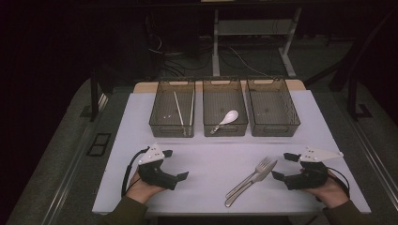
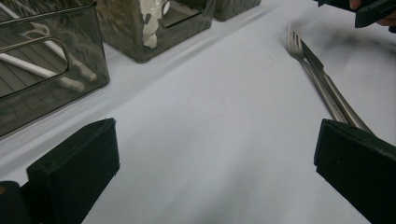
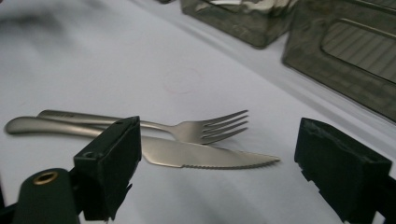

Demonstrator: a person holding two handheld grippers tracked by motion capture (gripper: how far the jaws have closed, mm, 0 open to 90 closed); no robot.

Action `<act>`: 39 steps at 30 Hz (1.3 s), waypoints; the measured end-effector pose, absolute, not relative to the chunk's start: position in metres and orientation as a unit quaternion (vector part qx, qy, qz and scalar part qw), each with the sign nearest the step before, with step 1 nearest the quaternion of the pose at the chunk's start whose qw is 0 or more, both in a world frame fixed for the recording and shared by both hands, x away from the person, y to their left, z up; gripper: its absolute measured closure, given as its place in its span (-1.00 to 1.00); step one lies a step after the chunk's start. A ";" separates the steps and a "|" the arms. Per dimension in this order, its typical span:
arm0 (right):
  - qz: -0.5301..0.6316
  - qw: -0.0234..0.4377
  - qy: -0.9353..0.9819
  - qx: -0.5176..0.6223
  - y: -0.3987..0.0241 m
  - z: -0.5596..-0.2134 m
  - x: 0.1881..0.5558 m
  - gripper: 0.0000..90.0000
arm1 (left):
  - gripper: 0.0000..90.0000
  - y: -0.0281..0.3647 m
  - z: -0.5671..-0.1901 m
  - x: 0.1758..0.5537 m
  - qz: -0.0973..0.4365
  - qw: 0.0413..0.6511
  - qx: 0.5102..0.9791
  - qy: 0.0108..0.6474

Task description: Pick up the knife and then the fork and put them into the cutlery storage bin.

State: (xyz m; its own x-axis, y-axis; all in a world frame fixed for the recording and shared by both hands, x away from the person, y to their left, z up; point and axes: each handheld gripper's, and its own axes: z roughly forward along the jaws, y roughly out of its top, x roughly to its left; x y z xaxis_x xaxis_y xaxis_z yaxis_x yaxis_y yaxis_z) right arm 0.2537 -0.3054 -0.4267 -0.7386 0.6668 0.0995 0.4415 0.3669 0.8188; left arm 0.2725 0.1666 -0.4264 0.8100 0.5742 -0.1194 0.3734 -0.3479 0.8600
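Note:
A steel fork (image 1: pixel 261 168) and a steel knife (image 1: pixel 241 188) lie side by side on the white tabletop (image 1: pixel 211 150), near its front right. My right gripper (image 1: pixel 283 166) rests just right of them, open, with nothing between its jaws. In the right gripper view the fork (image 3: pixel 205 128) and the serrated knife (image 3: pixel 205 159) lie just ahead of my right gripper (image 3: pixel 226 186). My left gripper (image 1: pixel 176 164) sits at the front left, open wide and empty. In the left gripper view my left gripper (image 2: pixel 215 154) faces bare table, with the fork (image 2: pixel 317 74) and knife (image 2: pixel 338 100) off to the right.
Three dark see-through bins stand in a row at the back. The left bin (image 1: pixel 172 129) holds white chopsticks (image 1: pixel 178 108), the middle bin (image 1: pixel 225 129) holds a white spoon (image 1: pixel 228 117), and nothing shows in the right bin (image 1: pixel 274 129). Bare table lies between the bins and my grippers.

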 end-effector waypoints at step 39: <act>0.386 0.012 0.895 0.223 -0.212 -0.439 0.266 0.99 | -1.00 0.163 -0.432 0.275 0.078 0.486 0.821 0.287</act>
State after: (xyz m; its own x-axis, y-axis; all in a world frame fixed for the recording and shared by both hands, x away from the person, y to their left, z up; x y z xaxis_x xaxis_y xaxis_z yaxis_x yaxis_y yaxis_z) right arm 0.2660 -0.2118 -0.4393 -0.9003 0.4085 0.1503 0.3899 0.6033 0.6957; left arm 0.2748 0.1633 -0.4317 0.8227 0.5479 -0.1515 0.3964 -0.3618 0.8438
